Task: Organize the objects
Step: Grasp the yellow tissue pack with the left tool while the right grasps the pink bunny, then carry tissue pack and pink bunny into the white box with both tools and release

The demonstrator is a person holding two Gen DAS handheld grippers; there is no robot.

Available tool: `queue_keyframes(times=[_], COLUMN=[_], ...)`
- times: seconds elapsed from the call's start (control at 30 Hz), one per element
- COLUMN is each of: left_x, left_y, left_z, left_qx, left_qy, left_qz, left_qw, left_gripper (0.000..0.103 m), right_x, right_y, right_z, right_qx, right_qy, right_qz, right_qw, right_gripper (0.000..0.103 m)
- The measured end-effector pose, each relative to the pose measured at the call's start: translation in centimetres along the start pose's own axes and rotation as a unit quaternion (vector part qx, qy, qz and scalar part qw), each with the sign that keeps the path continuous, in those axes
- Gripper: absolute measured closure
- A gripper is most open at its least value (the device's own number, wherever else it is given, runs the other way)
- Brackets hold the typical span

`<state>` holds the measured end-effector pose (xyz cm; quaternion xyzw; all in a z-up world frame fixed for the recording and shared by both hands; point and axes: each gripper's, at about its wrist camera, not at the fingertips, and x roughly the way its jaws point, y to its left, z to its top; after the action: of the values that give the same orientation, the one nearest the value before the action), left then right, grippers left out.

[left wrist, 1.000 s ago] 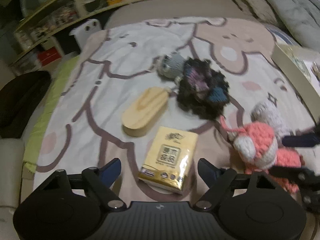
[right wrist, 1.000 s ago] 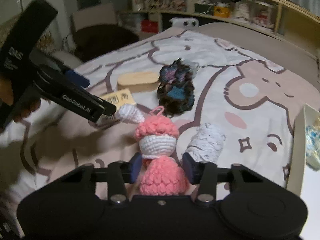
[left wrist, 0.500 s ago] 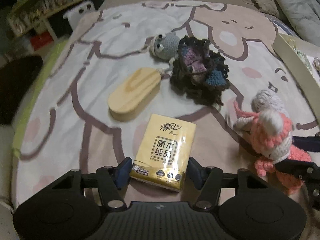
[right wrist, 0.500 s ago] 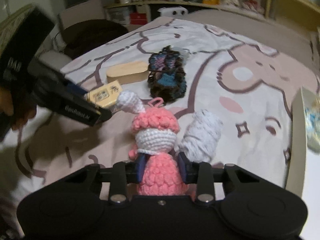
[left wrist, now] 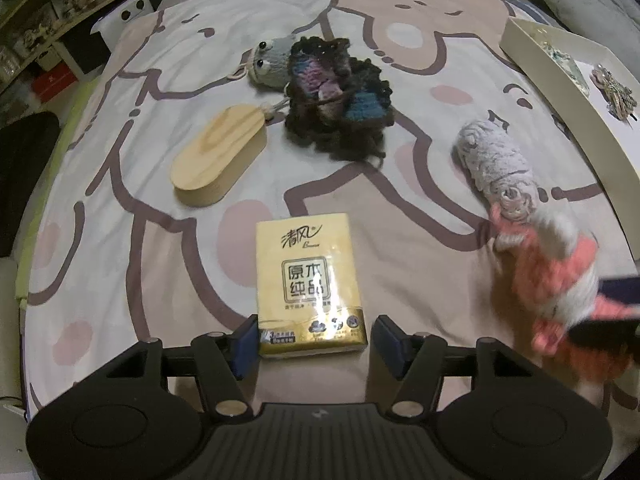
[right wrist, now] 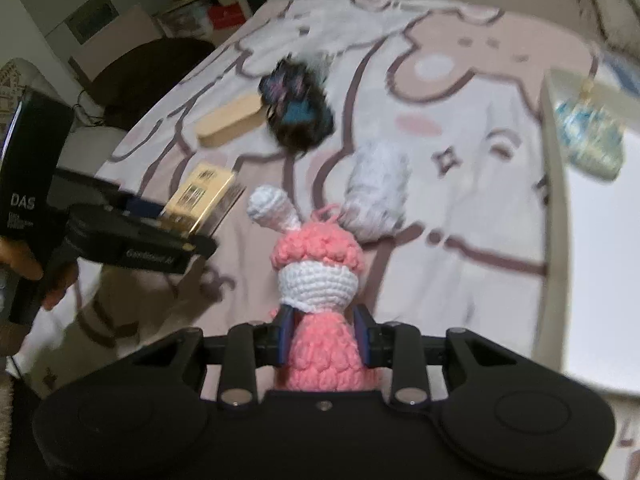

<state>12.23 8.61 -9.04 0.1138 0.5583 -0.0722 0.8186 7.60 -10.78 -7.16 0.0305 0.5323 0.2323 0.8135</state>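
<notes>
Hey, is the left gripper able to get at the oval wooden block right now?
Probably not straight away: the left gripper has the yellow tissue pack between its opening jaws, blocking the way. Beyond it the oval wooden block lies uncovered on the bedspread.

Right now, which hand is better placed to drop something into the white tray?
Right. Its gripper is shut on the pink crochet bunny, beside the tray. The left gripper's jaws are opening around the tissue pack.

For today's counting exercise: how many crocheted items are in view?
3: a grey googly-eyed toy at the far side, a dark piece beside it, and a pink bunny gripped by the right gripper. The tray may hide more.
</notes>
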Motion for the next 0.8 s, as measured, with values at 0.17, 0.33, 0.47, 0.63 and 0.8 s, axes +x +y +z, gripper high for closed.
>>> queue_keyframes(times=[0.17, 0.33, 0.47, 0.63, 0.8], left_x=[0.3, 1.2, 1.5, 0.5, -1.5], left_y=[0.7, 1.2, 1.0, 0.8, 0.7], left_z=[0.7, 1.6, 2.0, 1.9, 2.1], left_qx=[-0.027, -0.068, -0.079, -0.084, -0.103], left_qy=[-0.007, -0.005, -0.002, -0.016, -0.053], left_qz=[-0.005, -0.005, -0.007, -0.009, -0.012], left_qw=[0.9996, 0.9977, 0.9969, 0.9963, 0.9931], left_gripper=[0.035, 0.035, 0.045, 0.050, 0.050], right_x=[0.9, 2.2, 2.5, 0.9, -1.2], right_y=[0.6, 0.5, 0.5, 0.3, -0.6], right_z=[-0.2, -0.1, 0.0, 0.3, 1.1], right_qx=[-0.020, -0.024, -0.025, -0.029, -0.018], right_qy=[0.017, 0.027, 0.020, -0.012, -0.052], right_qz=[0.021, 0.028, 0.026, 0.011, -0.003], right_qw=[0.999, 0.999, 0.999, 0.999, 0.999], right_gripper=[0.066, 0.067, 0.069, 0.070, 0.070])
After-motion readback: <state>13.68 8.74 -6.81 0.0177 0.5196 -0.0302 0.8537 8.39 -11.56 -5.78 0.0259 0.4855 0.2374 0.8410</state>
